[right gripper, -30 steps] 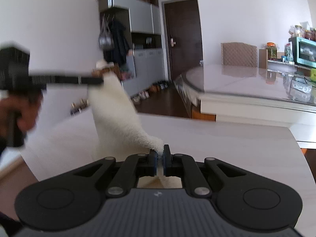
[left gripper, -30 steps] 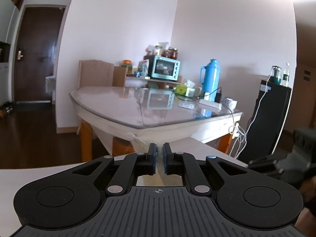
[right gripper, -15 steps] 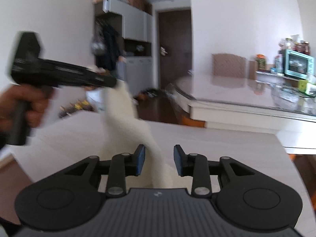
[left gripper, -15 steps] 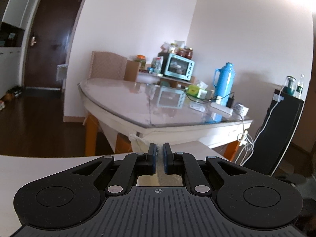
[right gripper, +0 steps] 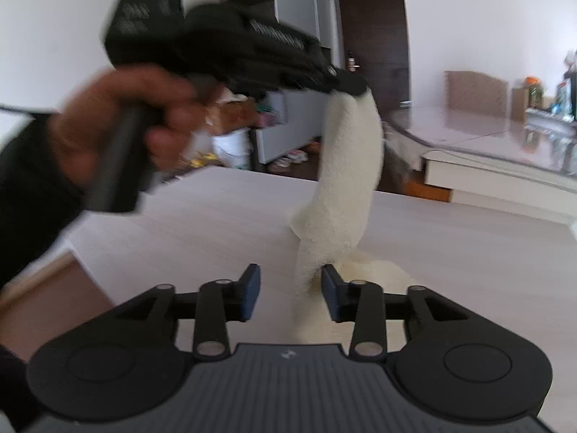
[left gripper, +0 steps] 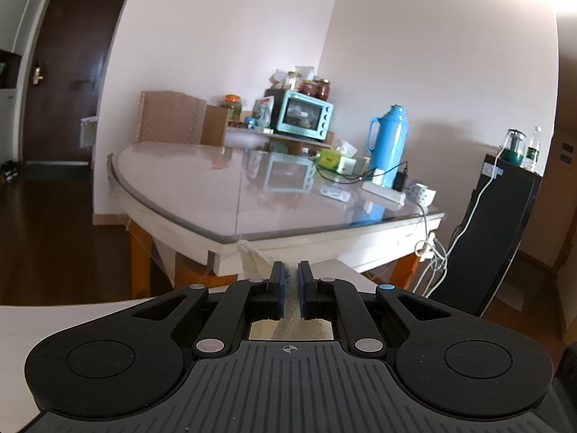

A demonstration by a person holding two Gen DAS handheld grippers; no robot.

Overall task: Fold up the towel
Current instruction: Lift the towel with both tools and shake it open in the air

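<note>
On the pale worktop: a cream towel (right gripper: 342, 180) hangs stretched up from the surface, its lower end pooled on the worktop (right gripper: 216, 223) just ahead of the right gripper.
Towel, top end: pinched at the tip of the left gripper (right gripper: 355, 88), held up in the air over the worktop; the cloth drops from there in a narrow twisted column.
Towel, bottom end: a strip of it passes between the fingers of the right gripper (right gripper: 291, 294) and spreads flat on the worktop beyond and beside them.
Left gripper: clamped tight on the towel; in its own view the cream pile fills the thin slit between the blue pads (left gripper: 279, 290) and a tuft of it pokes out just ahead of them.
Right gripper: jaws apart, having just been opening; the towel lies between them, close to the right finger, but the pads do not press on it.
Left hand (right gripper: 119, 122): wrapped round the dark handle of the left gripper, blurred, with a dark sleeve (right gripper: 25, 187) behind it.
Behind: a glass-topped dining table (left gripper: 202, 187) with a teal toaster oven (left gripper: 304, 115), a blue thermos jug (left gripper: 387, 144) and jars; a dark door (left gripper: 68, 72) far left; grey cupboards (right gripper: 285, 11) seen past the raised gripper.
</note>
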